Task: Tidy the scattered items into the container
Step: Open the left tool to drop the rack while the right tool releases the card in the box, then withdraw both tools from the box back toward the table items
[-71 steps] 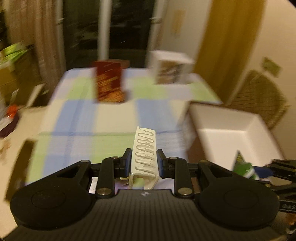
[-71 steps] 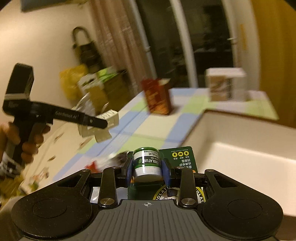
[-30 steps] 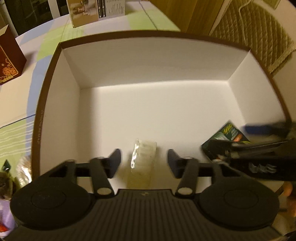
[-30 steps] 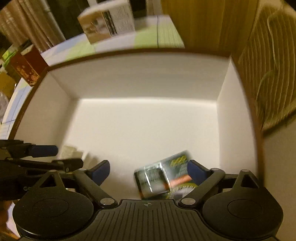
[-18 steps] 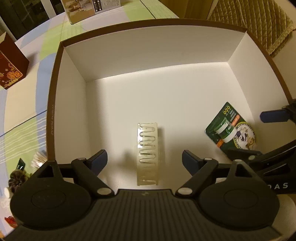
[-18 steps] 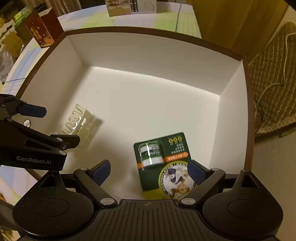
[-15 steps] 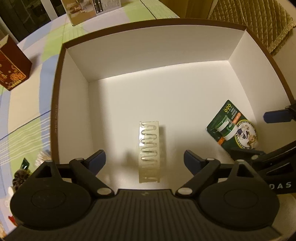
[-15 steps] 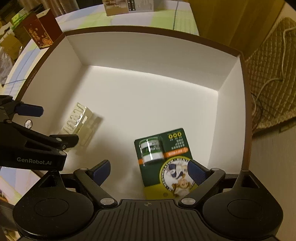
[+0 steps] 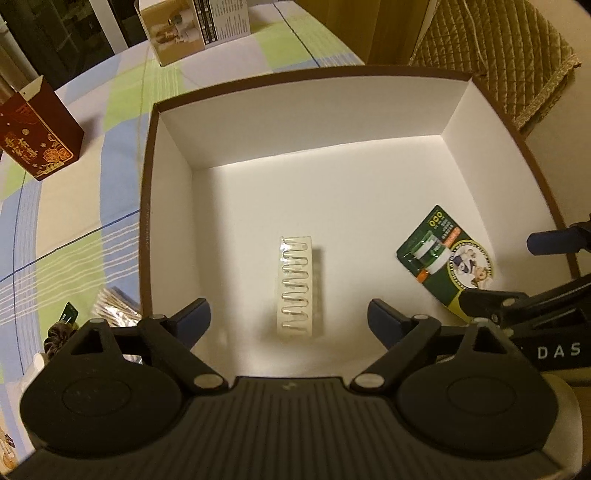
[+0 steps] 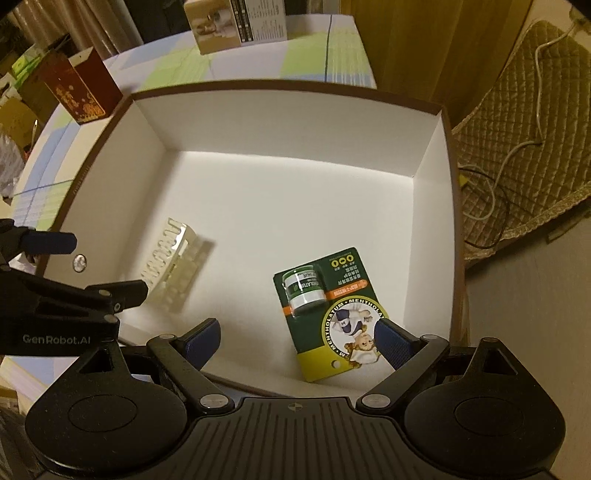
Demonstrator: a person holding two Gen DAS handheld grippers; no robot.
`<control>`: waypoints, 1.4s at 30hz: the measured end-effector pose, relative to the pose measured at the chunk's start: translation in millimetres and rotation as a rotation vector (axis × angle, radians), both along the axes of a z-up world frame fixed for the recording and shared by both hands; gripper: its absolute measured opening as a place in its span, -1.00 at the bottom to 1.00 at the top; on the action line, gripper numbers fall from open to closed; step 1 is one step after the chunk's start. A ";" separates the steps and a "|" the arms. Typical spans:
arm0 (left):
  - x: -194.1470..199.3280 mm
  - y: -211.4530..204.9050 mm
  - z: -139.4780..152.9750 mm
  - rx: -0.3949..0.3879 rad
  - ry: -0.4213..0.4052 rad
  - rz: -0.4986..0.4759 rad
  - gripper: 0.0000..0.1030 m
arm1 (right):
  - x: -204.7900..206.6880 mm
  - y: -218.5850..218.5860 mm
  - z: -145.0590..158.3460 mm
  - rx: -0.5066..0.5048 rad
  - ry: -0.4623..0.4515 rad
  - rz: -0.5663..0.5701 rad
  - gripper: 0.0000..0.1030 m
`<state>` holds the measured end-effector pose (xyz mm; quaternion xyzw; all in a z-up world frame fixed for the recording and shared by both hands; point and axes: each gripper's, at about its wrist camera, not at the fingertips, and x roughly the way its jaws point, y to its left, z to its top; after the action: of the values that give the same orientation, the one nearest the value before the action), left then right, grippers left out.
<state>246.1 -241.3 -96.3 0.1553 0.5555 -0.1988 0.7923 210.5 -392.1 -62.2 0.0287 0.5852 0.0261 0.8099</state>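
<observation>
Inside the white box, a green card reads "MENTHOLATUM"; both the left claw and right claw gape wide, empty.

A table draped in a checked cloth of pale blue, green and cream fills the left of the room under warm, dim indoor light. At its far edge stands a white printed carton, and nearer the left edge a dark red gift box with gold lettering. Beyond the far edge, dark window glass shows night outside. To the right, a yellow-brown curtain hangs beside a quilted olive cushion, across which a white cable trails down toward the floor.
</observation>
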 end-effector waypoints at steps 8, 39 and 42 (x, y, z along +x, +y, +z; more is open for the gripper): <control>-19.7 11.7 25.2 -0.039 -0.035 0.004 0.75 | -18.3 4.2 29.4 -0.014 -0.059 -0.010 0.85; -102.9 79.9 91.7 -0.138 -0.153 0.061 0.75 | -103.1 59.3 75.3 0.002 -0.218 0.022 0.85; -107.8 87.0 94.3 -0.141 -0.163 0.070 0.75 | -107.3 64.7 74.5 0.011 -0.224 0.029 0.85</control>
<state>138.3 -154.2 -2.0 0.0955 0.4791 -0.1965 0.8502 103.2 -327.4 12.4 0.0218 0.4912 0.0442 0.8697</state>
